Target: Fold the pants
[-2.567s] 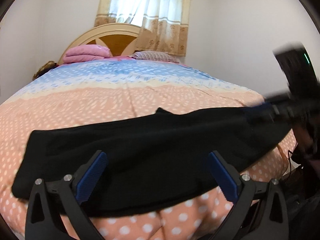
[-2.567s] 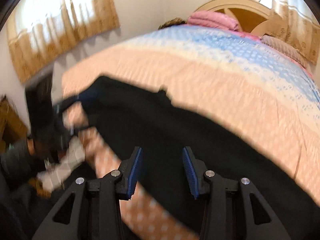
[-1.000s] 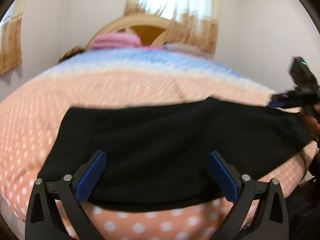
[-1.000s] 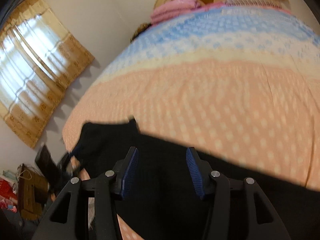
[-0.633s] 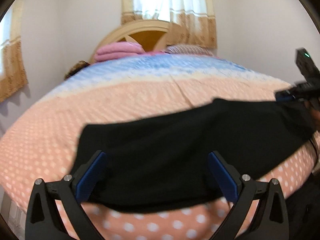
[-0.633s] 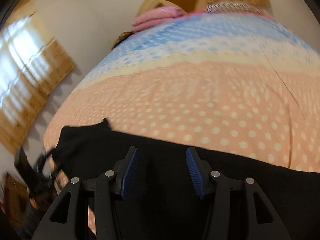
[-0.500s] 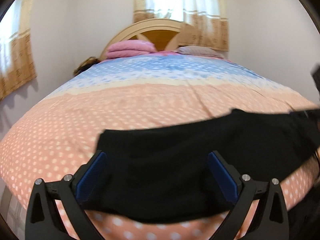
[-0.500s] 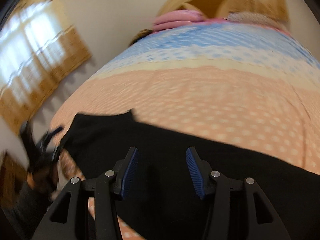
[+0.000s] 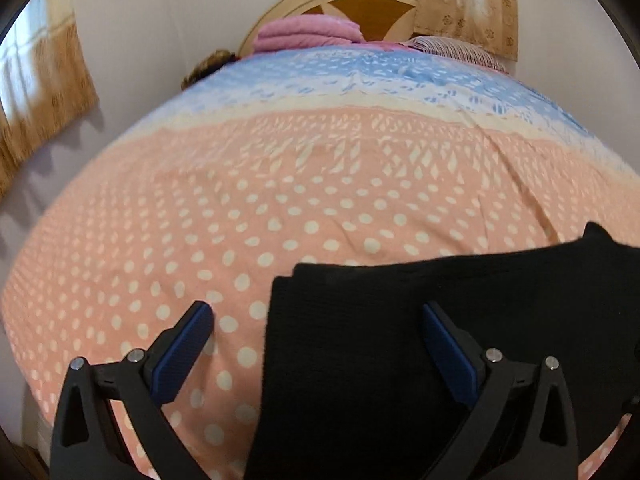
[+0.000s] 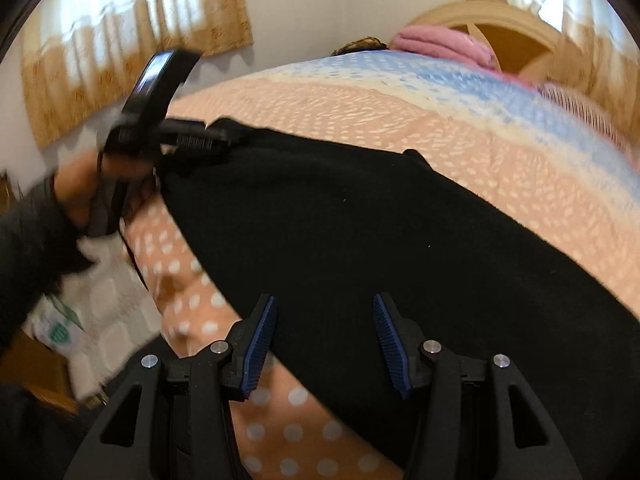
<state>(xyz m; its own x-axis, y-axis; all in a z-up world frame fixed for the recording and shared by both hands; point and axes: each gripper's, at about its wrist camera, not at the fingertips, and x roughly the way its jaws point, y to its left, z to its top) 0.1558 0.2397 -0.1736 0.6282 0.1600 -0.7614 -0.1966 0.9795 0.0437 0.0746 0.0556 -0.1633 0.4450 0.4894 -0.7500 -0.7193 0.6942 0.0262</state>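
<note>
**Black pants lie across the foot of a polka-dot bed, both grippers spread wide**

A pair of black pants (image 9: pixel 460 340) stretches flat along the near edge of a bed (image 9: pixel 280 208) covered in a peach sheet with white dots that fades to blue toward the headboard (image 9: pixel 352 4). In the left wrist view, the left gripper (image 9: pixel 316 344) hovers over one short end of the pants with its jaws released and wide apart: the blue pad on one side sits over bare sheet just beside the cloth's edge, the other over the black fabric. Nothing is held between them. That end of the pants shows two stacked layers along its edge.

In the right wrist view, the right gripper (image 10: pixel 324 332) is likewise released, its blue-padded fingers (image 10: pixel 260 336) parted above the pants (image 10: pixel 360 240) near the bed's edge, grasping nothing. Farther along the cloth, the left gripper (image 10: pixel 200 140) appears blurred at the far end of the pants, held in the person's hand (image 10: pixel 84 188).

Folded pink bedding (image 9: pixel 308 34) and a striped pillow (image 9: pixel 452 48) rest against the headboard. Tan curtains (image 10: pixel 132 48) hang at the windows.
</note>
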